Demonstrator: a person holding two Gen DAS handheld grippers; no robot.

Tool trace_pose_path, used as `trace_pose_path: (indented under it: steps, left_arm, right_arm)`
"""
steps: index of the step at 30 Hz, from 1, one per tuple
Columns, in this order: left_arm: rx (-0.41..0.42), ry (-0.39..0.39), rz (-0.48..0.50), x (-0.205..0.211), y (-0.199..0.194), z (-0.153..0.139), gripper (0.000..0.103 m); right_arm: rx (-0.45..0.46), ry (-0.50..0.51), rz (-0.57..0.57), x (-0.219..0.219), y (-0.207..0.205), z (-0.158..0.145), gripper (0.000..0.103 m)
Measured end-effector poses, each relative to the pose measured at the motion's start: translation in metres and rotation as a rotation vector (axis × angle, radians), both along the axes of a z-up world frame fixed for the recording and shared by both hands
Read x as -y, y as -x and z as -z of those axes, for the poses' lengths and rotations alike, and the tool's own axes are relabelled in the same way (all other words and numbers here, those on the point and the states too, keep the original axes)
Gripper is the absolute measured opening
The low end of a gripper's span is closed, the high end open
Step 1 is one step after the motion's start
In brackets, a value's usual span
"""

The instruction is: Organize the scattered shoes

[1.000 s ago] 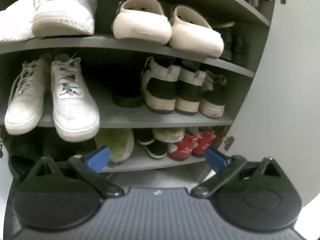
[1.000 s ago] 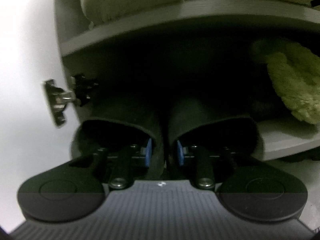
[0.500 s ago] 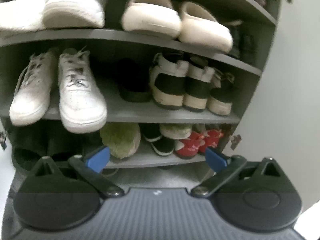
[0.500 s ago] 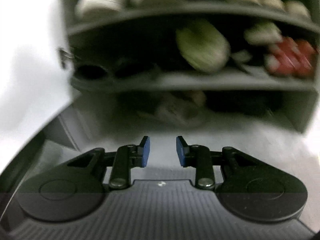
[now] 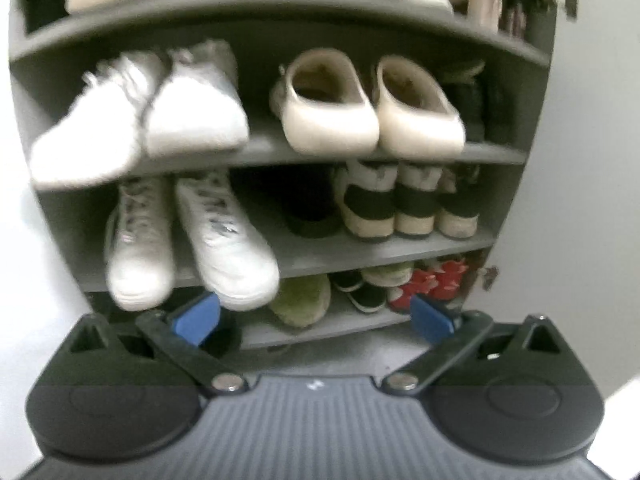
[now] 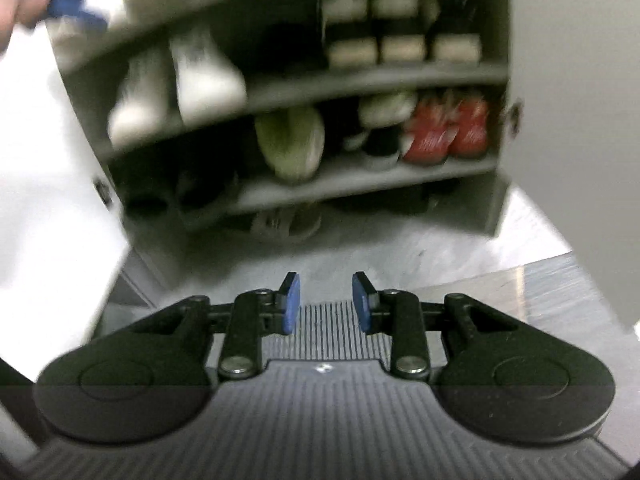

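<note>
A grey shoe cabinet [image 5: 384,252] fills both views. In the left wrist view, white sneakers [image 5: 188,240] overhang the middle shelf beside black-and-cream high-tops [image 5: 404,204]. Another white pair [image 5: 160,116] and cream clogs [image 5: 368,112] stand one shelf up. My left gripper [image 5: 314,318] is wide open and holds nothing, in front of the low shelf. In the right wrist view, black slippers [image 6: 188,196] sit at the left of the low shelf, beside a green fuzzy slipper [image 6: 292,144] and red shoes [image 6: 444,132]. My right gripper [image 6: 325,304] hangs over the floor, well back from the cabinet, its pads a narrow gap apart with nothing between.
A grey shoe [image 6: 284,220] lies blurred on the floor under the bottom shelf. White cabinet doors [image 6: 52,184] stand open on both sides. A hand [image 6: 16,8] with the other gripper's blue pad shows at the upper left. Pale floor [image 6: 400,256] spreads before the cabinet.
My right gripper has come off the black slippers on the low shelf and drawn back, empty. The left gripper has risen, bringing higher shelves into view, and stays wide open.
</note>
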State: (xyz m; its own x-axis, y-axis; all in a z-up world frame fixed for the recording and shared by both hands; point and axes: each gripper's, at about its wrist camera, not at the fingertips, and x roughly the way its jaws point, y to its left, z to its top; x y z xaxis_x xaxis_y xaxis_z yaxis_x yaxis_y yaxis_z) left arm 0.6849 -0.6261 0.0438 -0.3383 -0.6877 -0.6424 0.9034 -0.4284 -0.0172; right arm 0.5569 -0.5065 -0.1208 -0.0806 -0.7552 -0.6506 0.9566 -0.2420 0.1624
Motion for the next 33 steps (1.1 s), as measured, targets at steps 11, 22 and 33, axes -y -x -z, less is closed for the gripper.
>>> trace_pose_path:
  steps: [11,22,33]
  left_arm:
    - [0.166,-0.009,0.003,-0.041,-0.070,-0.210,0.102]
    - [0.166,-0.075,0.017,-0.096,-0.092,-0.344,0.102]
    - [0.109,-0.160,-0.049,-0.106,-0.106,-0.363,0.102]
  right_arm:
    - [0.045,-0.011,0.060,-0.078,-0.011,-0.300,0.050]
    - [0.102,0.034,0.129,-0.127,0.000,-0.476,0.088]
    - [0.150,0.035,0.161,-0.145,0.023,-0.510,0.088]
